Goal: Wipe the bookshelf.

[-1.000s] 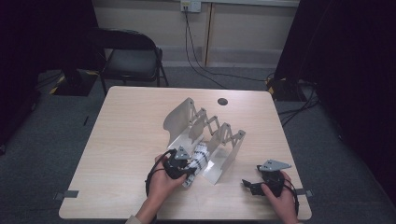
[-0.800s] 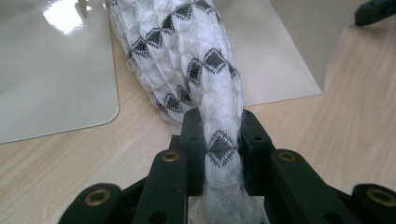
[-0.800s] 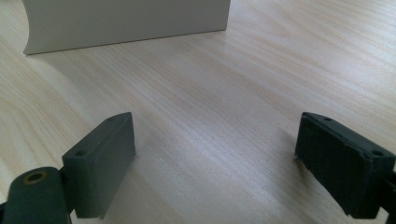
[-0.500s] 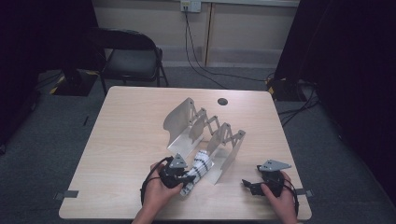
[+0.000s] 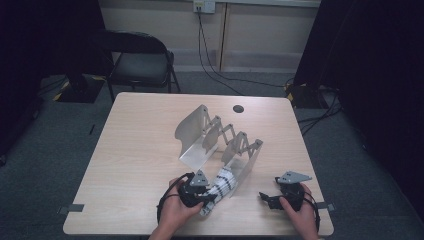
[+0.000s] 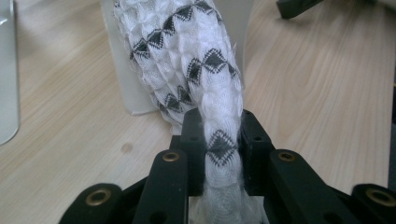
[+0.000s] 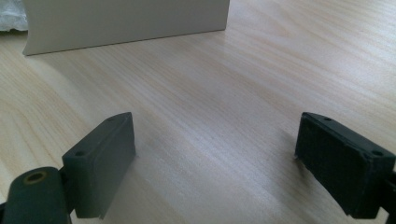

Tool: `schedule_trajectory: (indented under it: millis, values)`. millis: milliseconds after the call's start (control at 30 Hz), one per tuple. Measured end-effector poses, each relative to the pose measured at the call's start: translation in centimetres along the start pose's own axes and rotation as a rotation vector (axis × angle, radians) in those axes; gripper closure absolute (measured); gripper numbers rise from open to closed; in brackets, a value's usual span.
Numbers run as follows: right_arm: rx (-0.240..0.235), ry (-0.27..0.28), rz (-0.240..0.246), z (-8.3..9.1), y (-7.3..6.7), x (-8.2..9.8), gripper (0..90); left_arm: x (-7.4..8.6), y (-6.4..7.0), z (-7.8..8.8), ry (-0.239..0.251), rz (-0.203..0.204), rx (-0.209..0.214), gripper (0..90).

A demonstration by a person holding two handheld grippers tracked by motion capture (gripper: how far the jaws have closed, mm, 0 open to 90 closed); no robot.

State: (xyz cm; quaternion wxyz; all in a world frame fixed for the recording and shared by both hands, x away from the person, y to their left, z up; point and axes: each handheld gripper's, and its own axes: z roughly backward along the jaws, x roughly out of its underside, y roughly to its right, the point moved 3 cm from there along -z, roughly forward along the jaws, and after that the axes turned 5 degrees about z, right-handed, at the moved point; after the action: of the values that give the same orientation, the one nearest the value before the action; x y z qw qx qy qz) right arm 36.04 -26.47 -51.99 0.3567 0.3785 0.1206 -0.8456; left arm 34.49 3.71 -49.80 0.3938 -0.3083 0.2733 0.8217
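- One rolled white cloth with black diamonds is pinched in the left gripper, its long axis running straight ahead from the jaws toward the grey folding rack.
- Right gripper: jaws spread wide over bare table, well apart from the cloth.

This looks like a lab or recording studio. A lone pale wood-grain bench stands on grey carpet, hemmed by black curtains. A black folding chair sits behind it, and black cables run from a wall socket across the floor.
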Motion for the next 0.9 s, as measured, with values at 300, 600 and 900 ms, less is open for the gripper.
schedule_trajectory:
  millis: [300,600,900]
  values:
    - [0.0,0.0,0.0,0.0,0.0,0.0,11.3,-1.7,-0.2,-2.3,0.032,-0.019,-0.017,67.1]
    - [-0.002,0.0,0.002,0.0,0.0,0.0,11.3,-2.3,-0.3,-2.6,0.042,-0.002,-0.024,54.9]
    - [-0.001,0.001,0.002,0.0,0.0,0.0,11.3,-1.2,-0.5,-1.0,-0.001,0.013,-0.039,58.8]
